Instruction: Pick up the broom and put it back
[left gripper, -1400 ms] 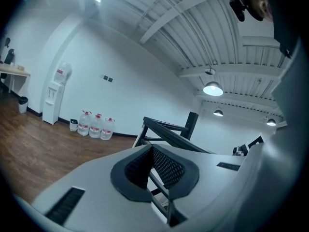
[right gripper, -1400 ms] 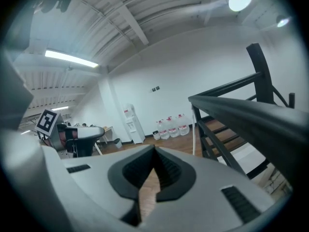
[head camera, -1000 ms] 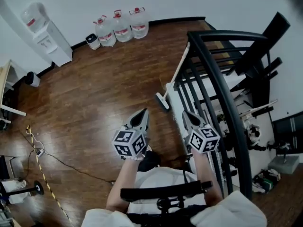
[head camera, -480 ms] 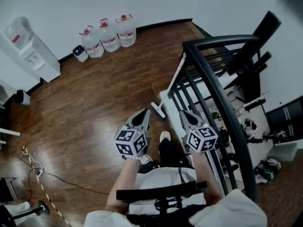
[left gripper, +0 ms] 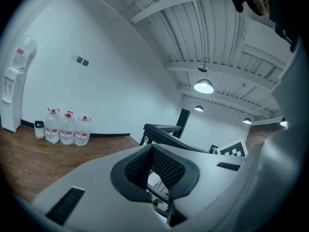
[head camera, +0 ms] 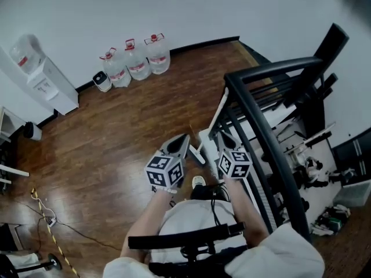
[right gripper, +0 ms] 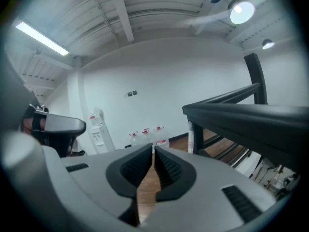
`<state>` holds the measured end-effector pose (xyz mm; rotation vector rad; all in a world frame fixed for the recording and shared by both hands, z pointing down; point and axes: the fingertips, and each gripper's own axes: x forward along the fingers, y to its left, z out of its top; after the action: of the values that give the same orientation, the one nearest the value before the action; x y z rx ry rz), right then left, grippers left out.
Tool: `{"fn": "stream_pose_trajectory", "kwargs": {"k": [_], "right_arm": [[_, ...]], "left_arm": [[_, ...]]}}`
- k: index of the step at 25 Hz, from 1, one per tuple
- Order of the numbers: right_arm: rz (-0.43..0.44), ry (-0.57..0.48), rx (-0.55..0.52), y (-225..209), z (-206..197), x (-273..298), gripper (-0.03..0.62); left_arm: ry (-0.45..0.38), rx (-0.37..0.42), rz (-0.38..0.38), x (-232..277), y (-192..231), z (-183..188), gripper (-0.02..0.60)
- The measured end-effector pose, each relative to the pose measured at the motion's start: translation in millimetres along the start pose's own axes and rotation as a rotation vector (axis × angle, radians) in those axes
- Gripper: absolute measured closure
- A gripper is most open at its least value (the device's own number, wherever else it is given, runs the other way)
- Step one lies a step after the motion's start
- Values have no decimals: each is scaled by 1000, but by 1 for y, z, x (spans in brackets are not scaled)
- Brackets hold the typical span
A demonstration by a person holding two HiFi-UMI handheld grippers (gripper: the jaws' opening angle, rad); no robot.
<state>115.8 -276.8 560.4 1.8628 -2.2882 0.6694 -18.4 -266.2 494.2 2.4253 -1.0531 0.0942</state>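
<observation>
Both grippers have closed in on the broom [head camera: 215, 115]. It leans on the stair railing [head camera: 262, 129], head on the floor [head camera: 116, 132] just ahead between them, handle slanting up and away. Right gripper [head camera: 223, 138] jaws just cracked open, empty; left gripper [head camera: 184, 138] jaws clenched, empty too.

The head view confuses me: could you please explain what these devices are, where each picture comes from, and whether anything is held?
A person carries a handheld claw in each hand; the marker cubes belong to them. The head view looks down from the person's head; the other two views look along each claw. The left claw is shut and empty. The right claw has just been opening, a narrow slit with nothing in it. The broom leans on the stair railing, head on the wooden floor, untouched. Three water bottles stand by the wall.
</observation>
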Motion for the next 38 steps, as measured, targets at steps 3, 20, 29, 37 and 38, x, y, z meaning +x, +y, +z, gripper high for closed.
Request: {"fn": "stream_pose_trajectory", "kwargs": {"k": [3, 20, 29, 37, 38], "right_arm": [[-59, 4, 9, -21, -2, 28, 517], [-258, 148, 39, -138, -43, 175, 365], [-274, 198, 33, -163, -50, 232, 370], [-304, 225, 13, -167, -53, 246, 458], [-302, 232, 9, -166, -55, 245, 462]], "left_arm": [[28, 4, 1, 25, 9, -1, 588], [139, -18, -3, 141, 46, -19, 588], [178, -21, 36, 180, 74, -21, 588], [174, -33, 50, 187, 86, -20, 588], [172, -39, 53, 185, 87, -20, 588]]}}
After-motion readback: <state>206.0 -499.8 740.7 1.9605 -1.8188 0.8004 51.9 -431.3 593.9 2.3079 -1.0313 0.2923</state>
